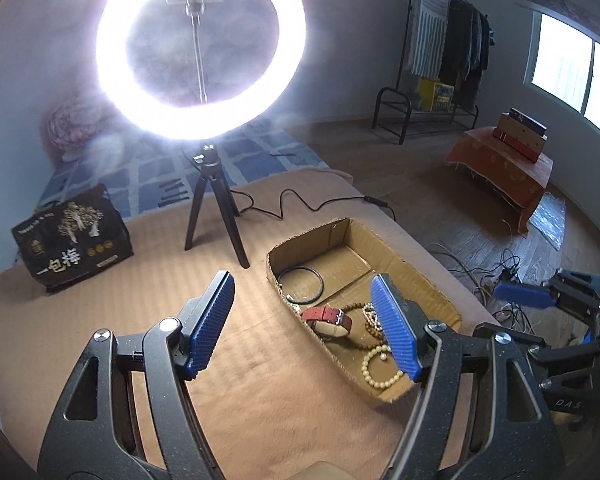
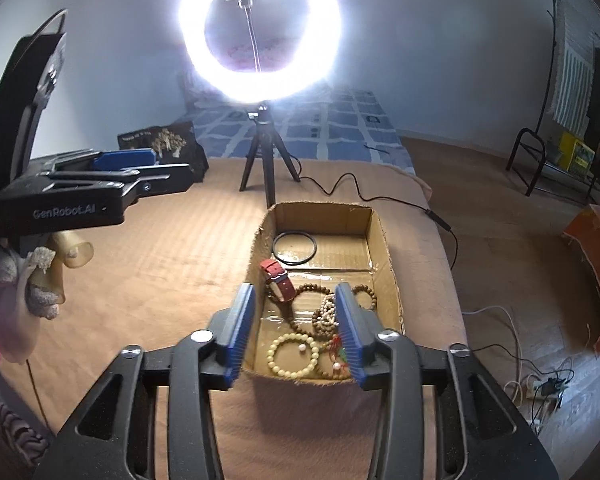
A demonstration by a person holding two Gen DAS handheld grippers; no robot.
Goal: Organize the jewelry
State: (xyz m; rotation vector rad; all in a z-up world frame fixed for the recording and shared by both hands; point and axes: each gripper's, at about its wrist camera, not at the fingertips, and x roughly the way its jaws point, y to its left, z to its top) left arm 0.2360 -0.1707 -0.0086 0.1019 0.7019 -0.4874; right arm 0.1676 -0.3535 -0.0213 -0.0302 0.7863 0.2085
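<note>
brown beads (image 2: pixel 324 316) partly hidden behind wide-apart right tongs (image 2: pixel 296 334)

Lit ring light (image 1: pixel 200 48) on a black tripod (image 1: pixel 214 208) stands on a tan-blanketed bed (image 1: pixel 100 320), plain pale walls behind. Wood floor (image 1: pixel 420 184) w/ clothes rack (image 1: pixel 452 52), bright window (image 1: pixel 576 72) at right.

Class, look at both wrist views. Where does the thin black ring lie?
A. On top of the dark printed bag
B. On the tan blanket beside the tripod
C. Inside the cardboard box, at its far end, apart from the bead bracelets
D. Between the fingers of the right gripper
C: the black ring lies flat on the floor of the cardboard box near its far wall, while the bead bracelets are heaped at the near end.
</note>
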